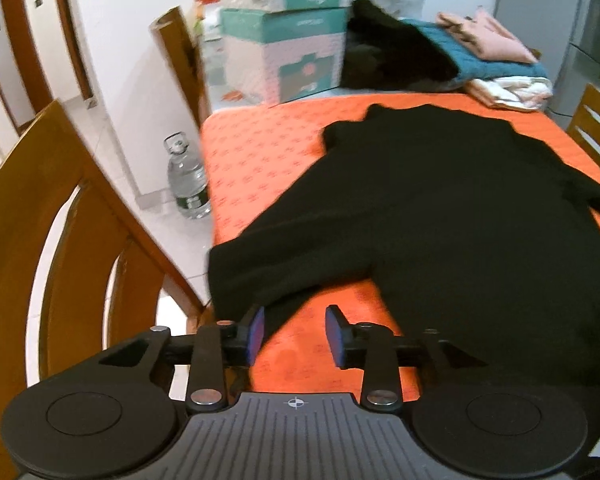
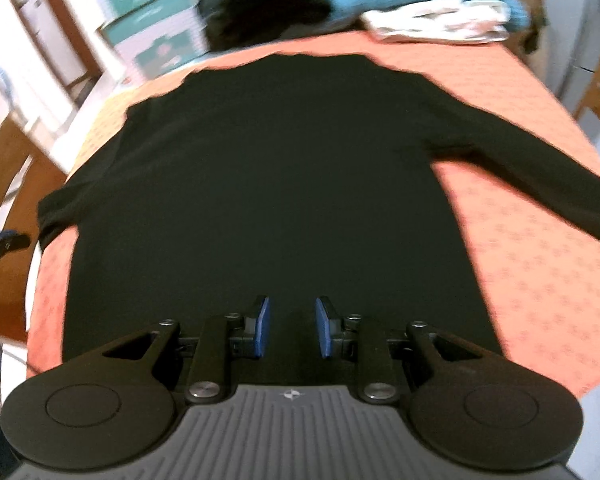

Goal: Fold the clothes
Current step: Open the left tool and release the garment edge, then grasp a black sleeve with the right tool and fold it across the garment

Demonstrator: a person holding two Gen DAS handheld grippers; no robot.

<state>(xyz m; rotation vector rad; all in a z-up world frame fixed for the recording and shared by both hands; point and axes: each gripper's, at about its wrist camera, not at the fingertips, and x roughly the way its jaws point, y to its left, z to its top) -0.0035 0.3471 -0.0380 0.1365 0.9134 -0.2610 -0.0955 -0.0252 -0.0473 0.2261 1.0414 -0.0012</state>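
1. So, starting at the far left, we see a curved wooden chair back [image 1: 60, 216] beside the table, and beyond it a clear plastic water jug [image 1: 187, 178] standing on the pale floor.
2. The table wears an orange patterned cloth [image 1: 252, 160], and on it the black long-sleeved top [image 2: 268, 184] lies spread flat, hem toward us and neckline at the far end.
3. Its left sleeve [image 1: 260, 264] runs down to the near left edge of the table; its right sleeve [image 2: 540, 168] stretches out to the right. We judge that no fold has been made in this garment yet: both sleeves and the body remain to be brought in.
4. Our left gripper [image 1: 295, 334] hovers at the near left, jaws parted and holding nothing; the cuff of the left sleeve lies just beside its left finger pad [image 1: 256, 332], but we cannot tell whether they touch.
5. Our right gripper [image 2: 291, 326] sits over the hem at the middle, jaws likewise apart and empty, though a little narrower than the left.
6. At the far right end a pile of folded clothes, pink over teal over cream [image 1: 496, 60], rests near a dark heap [image 1: 388, 56], which suggests some items are already done.
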